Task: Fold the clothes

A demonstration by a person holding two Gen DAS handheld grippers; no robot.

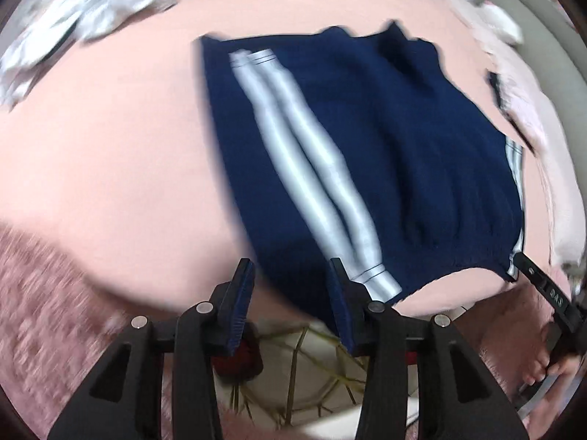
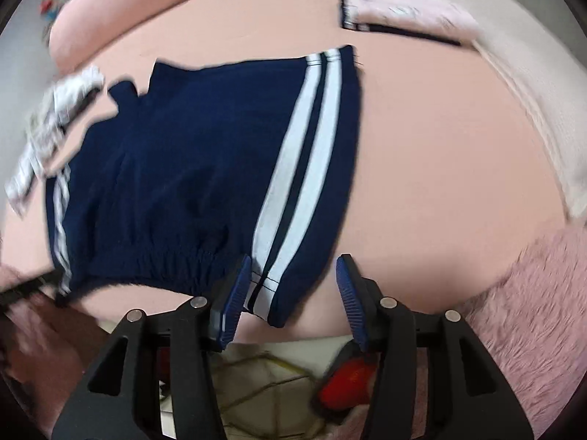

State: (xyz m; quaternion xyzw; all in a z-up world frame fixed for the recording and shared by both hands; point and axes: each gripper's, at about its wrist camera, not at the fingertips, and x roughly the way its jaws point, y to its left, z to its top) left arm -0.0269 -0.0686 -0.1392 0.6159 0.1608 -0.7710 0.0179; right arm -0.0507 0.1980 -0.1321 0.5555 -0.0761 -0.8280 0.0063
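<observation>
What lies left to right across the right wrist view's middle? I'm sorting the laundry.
Grey-white patterned garment → navy shorts → their white side stripes → bare pink sheet → cream blanket.

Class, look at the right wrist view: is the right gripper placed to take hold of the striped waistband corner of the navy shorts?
Probably yes. The right gripper's tongs stand apart with the striped corner of the navy shorts lying between them on the pink bed sheet, and nothing covers it. Closing should catch it.
</observation>
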